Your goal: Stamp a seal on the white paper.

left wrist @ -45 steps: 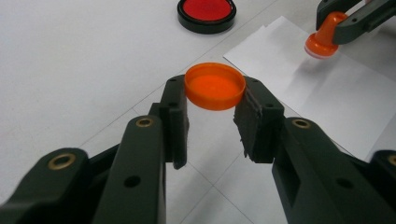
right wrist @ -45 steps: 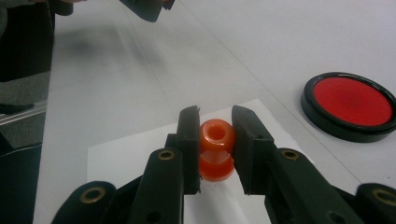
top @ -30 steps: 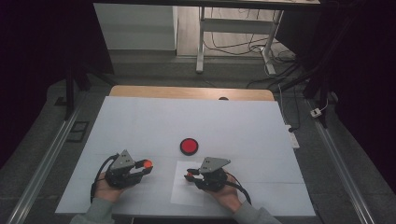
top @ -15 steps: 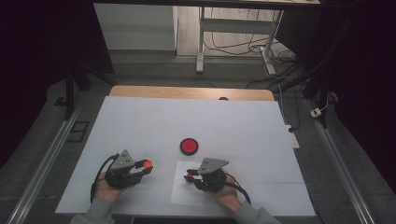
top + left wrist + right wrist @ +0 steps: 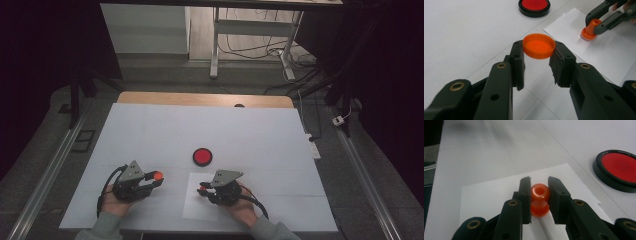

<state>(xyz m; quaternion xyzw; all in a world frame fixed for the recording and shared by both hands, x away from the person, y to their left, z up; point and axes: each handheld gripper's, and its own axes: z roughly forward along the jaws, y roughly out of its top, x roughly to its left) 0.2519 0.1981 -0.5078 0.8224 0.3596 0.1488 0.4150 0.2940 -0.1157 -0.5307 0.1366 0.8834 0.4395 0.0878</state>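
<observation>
left hand-held gripper (image 5: 537,62): clamps orange cap (image 5: 539,46);
right hand-held gripper (image 5: 539,187): clamps orange stamp (image 5: 539,200) upright on paper sheet (image 5: 489,195)

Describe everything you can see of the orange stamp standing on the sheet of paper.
The orange stamp looks like glossy plastic: a rounded knob with a dimple on top, a narrow neck and a wider round base. It stands upright, base down on the white paper sheet. The right claw is shut on its neck, one jaw each side.

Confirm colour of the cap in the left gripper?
Orange. The cap sits clamped in the left gripper; the left gripper view shows it best.
</observation>
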